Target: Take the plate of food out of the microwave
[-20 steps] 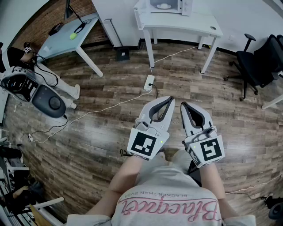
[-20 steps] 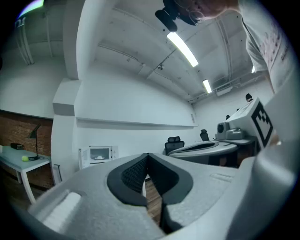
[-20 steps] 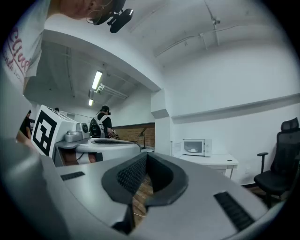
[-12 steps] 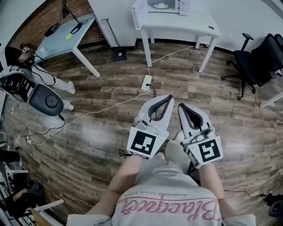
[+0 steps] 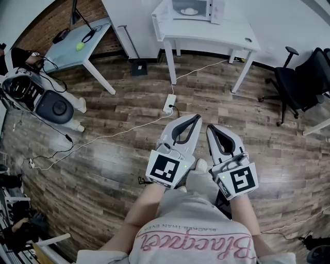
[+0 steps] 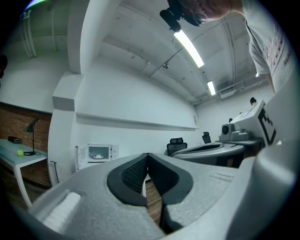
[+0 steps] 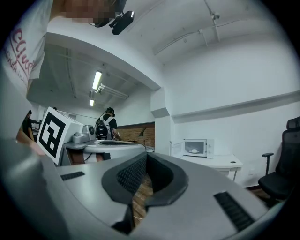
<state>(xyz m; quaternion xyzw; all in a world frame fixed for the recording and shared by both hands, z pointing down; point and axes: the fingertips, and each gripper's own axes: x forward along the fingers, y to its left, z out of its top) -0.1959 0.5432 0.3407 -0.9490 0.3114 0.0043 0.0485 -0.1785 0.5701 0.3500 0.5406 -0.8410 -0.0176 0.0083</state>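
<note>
The white microwave (image 5: 192,9) stands far ahead on a white table (image 5: 227,35), its door swung open to the left. A plate of food (image 5: 190,11) shows inside it. The microwave (image 6: 97,153) is small and distant in the left gripper view, and the microwave (image 7: 198,147) is just as far off in the right gripper view. My left gripper (image 5: 198,117) and right gripper (image 5: 210,127) are held side by side at waist height over the wood floor. Both are shut with nothing between the jaws, well short of the table.
A black office chair (image 5: 303,82) stands right of the table. A power strip (image 5: 169,103) and white cable lie on the floor ahead. A light blue desk (image 5: 77,44) with a green ball and a grey machine (image 5: 49,105) are at the left. A person with a backpack (image 7: 102,127) stands far off.
The view has crept forward: the table and microwave sit slightly lower and nearer in the head view. Both grippers stay shut, side by side.
</note>
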